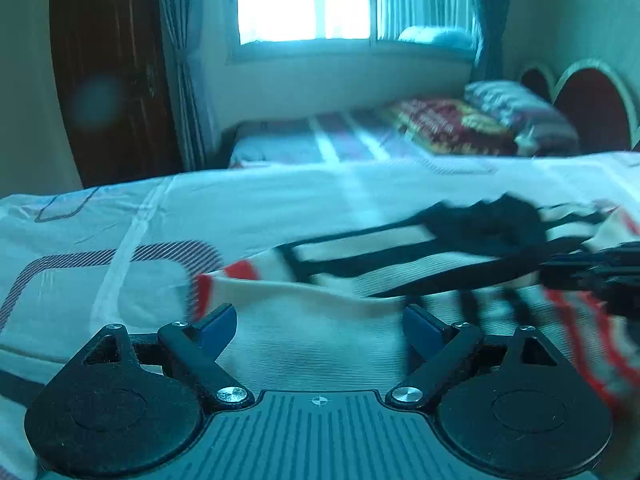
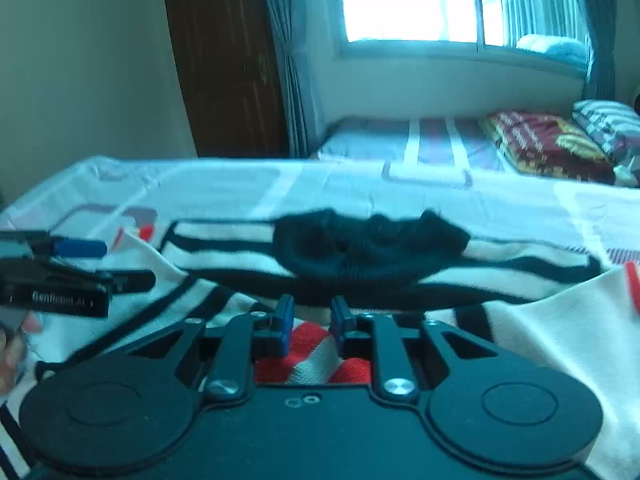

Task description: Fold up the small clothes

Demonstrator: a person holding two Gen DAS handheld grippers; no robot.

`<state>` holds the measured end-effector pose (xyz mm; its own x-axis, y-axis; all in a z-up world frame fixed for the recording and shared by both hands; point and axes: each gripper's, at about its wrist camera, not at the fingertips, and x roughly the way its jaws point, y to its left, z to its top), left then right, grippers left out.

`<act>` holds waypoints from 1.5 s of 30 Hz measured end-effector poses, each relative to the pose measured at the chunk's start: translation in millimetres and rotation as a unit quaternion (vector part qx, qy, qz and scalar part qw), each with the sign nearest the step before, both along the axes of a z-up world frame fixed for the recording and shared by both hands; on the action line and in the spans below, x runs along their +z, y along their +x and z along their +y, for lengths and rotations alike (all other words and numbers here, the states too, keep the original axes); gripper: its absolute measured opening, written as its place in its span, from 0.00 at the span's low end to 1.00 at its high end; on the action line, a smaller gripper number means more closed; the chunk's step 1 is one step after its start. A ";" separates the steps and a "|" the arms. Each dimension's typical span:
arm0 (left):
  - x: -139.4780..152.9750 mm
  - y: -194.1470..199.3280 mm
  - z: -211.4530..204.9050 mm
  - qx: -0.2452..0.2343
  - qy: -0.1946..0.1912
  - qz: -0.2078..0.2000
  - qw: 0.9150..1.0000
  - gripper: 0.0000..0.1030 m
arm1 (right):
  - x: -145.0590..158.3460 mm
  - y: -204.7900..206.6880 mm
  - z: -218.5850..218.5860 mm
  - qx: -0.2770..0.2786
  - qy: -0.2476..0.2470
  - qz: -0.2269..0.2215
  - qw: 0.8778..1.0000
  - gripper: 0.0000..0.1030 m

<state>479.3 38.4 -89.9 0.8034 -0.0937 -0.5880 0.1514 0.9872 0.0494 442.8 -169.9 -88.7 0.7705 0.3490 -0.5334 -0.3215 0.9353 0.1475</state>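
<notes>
A cream knitted sweater (image 1: 320,344) with black and red stripes lies spread on the bed, its black collar (image 2: 368,248) bunched at the far side. My left gripper (image 1: 318,314) hovers open over the plain cream part, with nothing between its blue pads (image 1: 222,324). My right gripper (image 2: 312,312) is nearly closed, and a red and cream striped fold (image 2: 312,344) of the sweater sits between its fingers. Seen from the left wrist, the right gripper (image 1: 592,272) is blurred at the right edge, over the striped part. From the right wrist, the left gripper (image 2: 60,268) shows at the left edge.
The bed sheet (image 1: 120,220) is white with grey rounded rectangles. Behind it stands a second bed (image 1: 340,140) with a red patterned blanket (image 1: 452,124) and a pillow (image 1: 520,112). A dark wooden door (image 1: 116,80), curtains and a bright window (image 1: 304,0) fill the back wall.
</notes>
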 end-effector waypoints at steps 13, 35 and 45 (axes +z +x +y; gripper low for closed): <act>-1.1 -48.3 31.9 0.062 -0.001 0.005 0.998 0.87 | -0.7 -20.1 -93.2 -0.108 -0.017 0.031 0.993 0.22; -1.4 -117.0 18.7 0.033 0.031 0.006 0.999 0.89 | 4.2 -112.9 -178.8 -0.191 0.031 0.019 0.981 0.20; -8.2 -246.5 54.3 -0.001 -0.031 0.093 0.995 0.74 | 7.3 -233.0 -214.3 -0.171 0.067 0.090 0.979 0.38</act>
